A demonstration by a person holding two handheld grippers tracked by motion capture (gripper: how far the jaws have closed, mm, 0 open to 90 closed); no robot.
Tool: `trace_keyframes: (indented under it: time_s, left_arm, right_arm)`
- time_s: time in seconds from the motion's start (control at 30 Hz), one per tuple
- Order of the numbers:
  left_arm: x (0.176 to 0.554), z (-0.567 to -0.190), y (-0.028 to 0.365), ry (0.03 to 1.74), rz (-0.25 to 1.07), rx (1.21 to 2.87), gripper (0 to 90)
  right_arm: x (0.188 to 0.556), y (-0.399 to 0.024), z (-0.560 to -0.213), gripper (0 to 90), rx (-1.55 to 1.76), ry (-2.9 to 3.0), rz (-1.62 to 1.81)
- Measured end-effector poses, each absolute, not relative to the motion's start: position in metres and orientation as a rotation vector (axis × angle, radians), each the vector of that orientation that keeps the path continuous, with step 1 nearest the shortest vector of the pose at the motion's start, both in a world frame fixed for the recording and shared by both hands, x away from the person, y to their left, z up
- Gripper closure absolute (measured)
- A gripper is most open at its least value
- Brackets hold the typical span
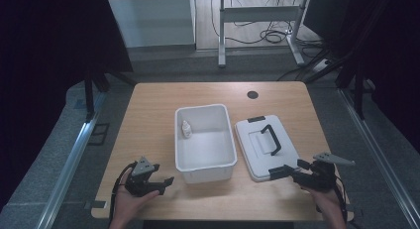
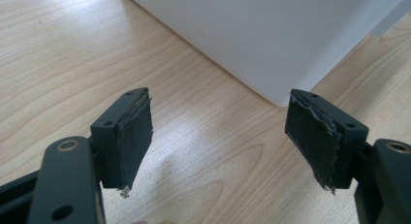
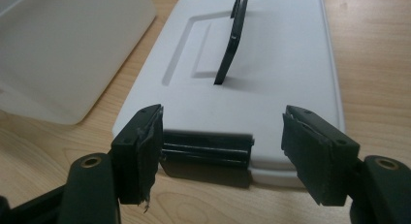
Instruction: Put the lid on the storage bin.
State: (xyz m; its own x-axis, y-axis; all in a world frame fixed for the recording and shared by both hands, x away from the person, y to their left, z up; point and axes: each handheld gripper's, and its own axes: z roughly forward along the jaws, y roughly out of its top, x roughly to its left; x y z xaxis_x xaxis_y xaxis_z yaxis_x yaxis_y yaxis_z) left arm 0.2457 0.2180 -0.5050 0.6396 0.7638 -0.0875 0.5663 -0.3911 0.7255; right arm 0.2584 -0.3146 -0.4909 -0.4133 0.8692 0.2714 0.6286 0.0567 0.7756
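Observation:
A white plastic bin [image 1: 205, 152] stands in the middle of the wooden table, with a small white bottle [image 1: 186, 129] inside near its left wall. Its white lid [image 1: 265, 147] lies flat to the right, black handle [image 1: 271, 139] raised. My left gripper [image 1: 166, 185] is open near the bin's front left corner [image 2: 278, 95], nothing between its jaws. My right gripper [image 1: 278, 172] is open at the lid's near edge, jaws either side of the black latch [image 3: 206, 151]. In the right gripper view the lid [image 3: 271, 64] and handle [image 3: 231, 40] lie just ahead.
A round black grommet [image 1: 252, 94] sits in the table near the far edge. Beyond the table stands a desk frame [image 1: 257, 21] with cables [image 1: 270, 35] on the floor. Bare wood [image 1: 148, 120] spreads left of the bin.

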Motion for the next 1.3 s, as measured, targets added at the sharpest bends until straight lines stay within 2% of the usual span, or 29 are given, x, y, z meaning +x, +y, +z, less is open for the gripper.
trace_keyframes:
  time_s: [0.13, 0.23, 0.43, 0.93, 1.3]
  left_arm:
    - [0.245, -0.503, 0.219, 1.035, 0.338, 2.099, 25.5]
    - [0.244, -0.502, 0.221, 1.038, 0.343, 2.091, 25.5]
    - [0.243, -0.499, 0.225, 1.044, 0.349, 2.076, 25.5]
    - [0.243, -0.501, 0.223, 1.045, 0.346, 2.082, 25.5]
    - [0.242, -0.501, 0.222, 1.044, 0.345, 2.081, 25.5]
  right_arm:
    - [0.266, -0.316, -0.48, 33.0, 1.53, 2.094, 1.287]
    - [0.277, -0.317, -0.469, 37.1, 1.554, 2.162, 1.269]
    - [0.309, -0.329, -0.45, 40.9, 1.661, 2.258, 1.26]
    - [0.356, -0.318, -0.427, 44.7, 1.678, 2.423, 1.177]
    - [0.384, -0.307, -0.425, 46.6, 1.734, 2.441, 1.108]
